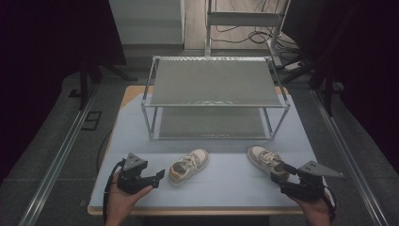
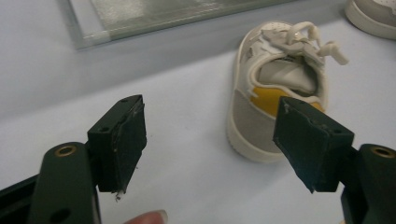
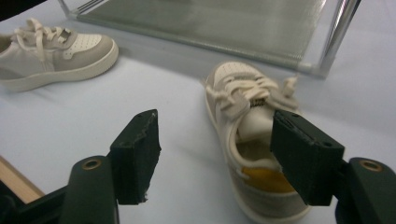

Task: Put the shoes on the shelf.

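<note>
down at the near edge of the table, the left gripper [image 1: 159, 177] sits in the person's left hand [image 1: 123, 197], jaws spread wide and holding nothing. just beyond its tips lies the left shoe [image 1: 188, 166], sole down, its long axis slanting from heel at near left to toe at far right; the yellow heel lining faces the gripper. over at the near right, the right gripper [image 1: 281, 172] is likewise wide open and empty, its tips at the heel of the right shoe [image 1: 267, 160], though whether a jaw touches it is hard to tell from above. that shoe's toe points to the far left, heel near right. both rest on the pale blue table cover [image 1: 226, 181], well apart. farther back stands a two-tier metal rack [image 1: 215, 82], shelves bare.
</note>
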Available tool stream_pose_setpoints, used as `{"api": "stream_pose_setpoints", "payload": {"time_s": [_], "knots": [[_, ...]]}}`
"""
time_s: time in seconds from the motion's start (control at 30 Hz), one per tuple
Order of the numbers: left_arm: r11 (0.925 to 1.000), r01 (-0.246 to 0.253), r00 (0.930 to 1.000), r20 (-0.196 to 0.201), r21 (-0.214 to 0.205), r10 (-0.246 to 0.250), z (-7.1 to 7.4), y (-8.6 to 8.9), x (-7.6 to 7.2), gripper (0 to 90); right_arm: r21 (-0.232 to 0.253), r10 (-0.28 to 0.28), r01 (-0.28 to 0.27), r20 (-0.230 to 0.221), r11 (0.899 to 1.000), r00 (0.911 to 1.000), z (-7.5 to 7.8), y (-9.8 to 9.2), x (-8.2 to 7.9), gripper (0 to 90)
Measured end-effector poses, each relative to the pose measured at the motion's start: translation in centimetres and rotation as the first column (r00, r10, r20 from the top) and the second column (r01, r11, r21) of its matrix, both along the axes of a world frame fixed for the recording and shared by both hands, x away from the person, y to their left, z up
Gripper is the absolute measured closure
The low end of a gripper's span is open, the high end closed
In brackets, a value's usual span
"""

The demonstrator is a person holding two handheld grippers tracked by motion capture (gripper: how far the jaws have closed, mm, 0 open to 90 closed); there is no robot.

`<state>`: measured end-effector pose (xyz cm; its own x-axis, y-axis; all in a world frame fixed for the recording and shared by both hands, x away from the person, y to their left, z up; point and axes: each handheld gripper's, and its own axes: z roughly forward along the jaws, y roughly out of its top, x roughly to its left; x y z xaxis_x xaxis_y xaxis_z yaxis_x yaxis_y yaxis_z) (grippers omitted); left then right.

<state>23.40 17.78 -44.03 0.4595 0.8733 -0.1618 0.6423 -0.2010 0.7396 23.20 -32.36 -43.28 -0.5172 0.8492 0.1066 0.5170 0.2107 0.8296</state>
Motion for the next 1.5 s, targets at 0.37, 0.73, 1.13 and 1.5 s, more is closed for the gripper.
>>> {"api": "stream_pose_setpoints", "payload": {"time_s": [0.37,0.73,1.13,1.5], "knots": [[0.9945,0.101,0.9948,-0.011,0.025,-0.101,1.2,-3.3,1.3,22.1,-0.025,-0.049,0.049,-0.030,0.998,0.9983,0.3,-0.4,1.8,26.4],[0.9830,0.165,0.9844,-0.076,0.081,-0.159,0.5,-6.7,3.6,17.2,-0.066,-0.071,0.065,-0.093,0.996,0.9931,-1.0,-0.1,4.2,20.1],[0.9708,0.185,0.9782,-0.124,0.153,-0.167,-0.7,-8.8,4.8,14.6,-0.115,-0.077,0.060,-0.153,0.992,0.9853,-2.5,0.9,6.4,17.0],[0.9612,0.202,0.9705,-0.170,0.187,-0.171,-1.8,-9.4,5.6,20.6,-0.138,-0.063,0.035,-0.204,0.990,0.9769,-4.2,1.1,7.4,20.3]]}}
